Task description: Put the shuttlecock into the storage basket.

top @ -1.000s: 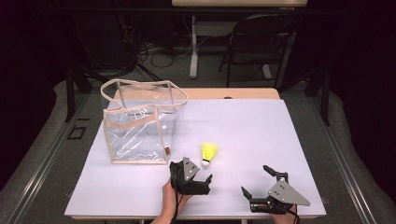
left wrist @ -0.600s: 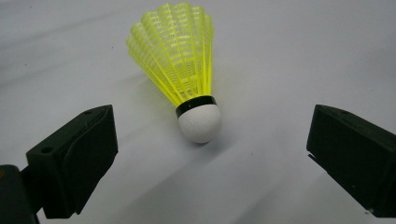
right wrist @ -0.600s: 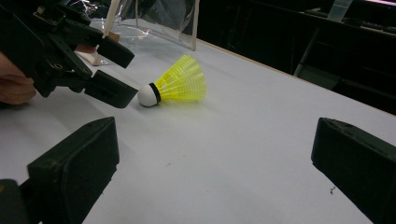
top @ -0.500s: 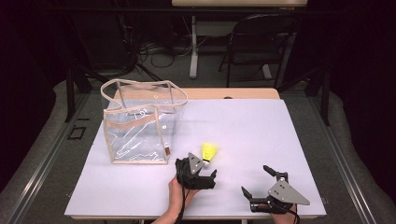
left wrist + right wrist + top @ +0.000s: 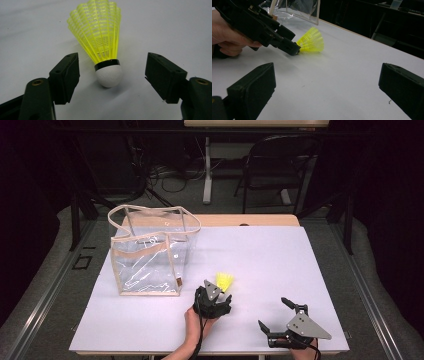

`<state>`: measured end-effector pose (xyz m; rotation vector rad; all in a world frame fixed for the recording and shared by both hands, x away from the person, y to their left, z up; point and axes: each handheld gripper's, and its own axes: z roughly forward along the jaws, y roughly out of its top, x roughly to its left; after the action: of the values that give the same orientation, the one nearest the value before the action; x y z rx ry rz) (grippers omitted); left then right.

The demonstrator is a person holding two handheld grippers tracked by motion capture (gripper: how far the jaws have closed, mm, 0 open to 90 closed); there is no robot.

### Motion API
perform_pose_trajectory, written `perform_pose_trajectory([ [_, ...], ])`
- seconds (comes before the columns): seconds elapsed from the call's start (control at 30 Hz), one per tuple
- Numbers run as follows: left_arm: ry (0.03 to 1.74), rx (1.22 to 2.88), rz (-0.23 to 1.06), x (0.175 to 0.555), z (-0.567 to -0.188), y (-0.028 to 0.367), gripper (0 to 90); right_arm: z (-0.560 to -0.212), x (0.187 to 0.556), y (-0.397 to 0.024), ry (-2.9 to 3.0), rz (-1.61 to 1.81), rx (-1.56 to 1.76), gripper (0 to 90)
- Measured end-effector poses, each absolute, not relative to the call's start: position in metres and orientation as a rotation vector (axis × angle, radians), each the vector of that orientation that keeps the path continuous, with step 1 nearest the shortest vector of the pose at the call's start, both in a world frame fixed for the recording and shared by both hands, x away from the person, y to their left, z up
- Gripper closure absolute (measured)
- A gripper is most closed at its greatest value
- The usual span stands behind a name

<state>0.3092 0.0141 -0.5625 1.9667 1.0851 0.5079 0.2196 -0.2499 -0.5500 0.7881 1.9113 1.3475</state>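
Note:
A yellow shuttlecock with a white cork tip lies on the white table, skirt pointing away from me. My left gripper is open, its jaws on either side of the cork without touching it; in the left gripper view the gripper frames the shuttlecock. In the right gripper view the shuttlecock lies just past the left gripper. My right gripper rests open near the front right edge, nothing between its jaws, as the right gripper view also shows.
A clear plastic tote bag with beige trim stands upright on the table's left, close to the shuttlecock. A wooden desk edge lies beyond the white surface. A chair and cables are on the floor behind.
My left gripper has moved forward and right toward the shuttlecock, until its open jaws flank the cork. The right gripper has stayed where it was.

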Motion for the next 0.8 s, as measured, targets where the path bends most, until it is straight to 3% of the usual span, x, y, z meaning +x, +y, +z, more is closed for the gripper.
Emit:
perform_pose_trajectory([
  [0.27,1.148,1.972,0.482,0.316,-0.563,0.013,42.7,-0.55,0.22,-0.25,1.916,1.345,0.79,0.5],
  [0.8,1.203,1.996,0.45,0.322,-0.565,0.011,56.2,-0.551,0.22,-0.25,1.924,1.341,0.792,0.7],
])
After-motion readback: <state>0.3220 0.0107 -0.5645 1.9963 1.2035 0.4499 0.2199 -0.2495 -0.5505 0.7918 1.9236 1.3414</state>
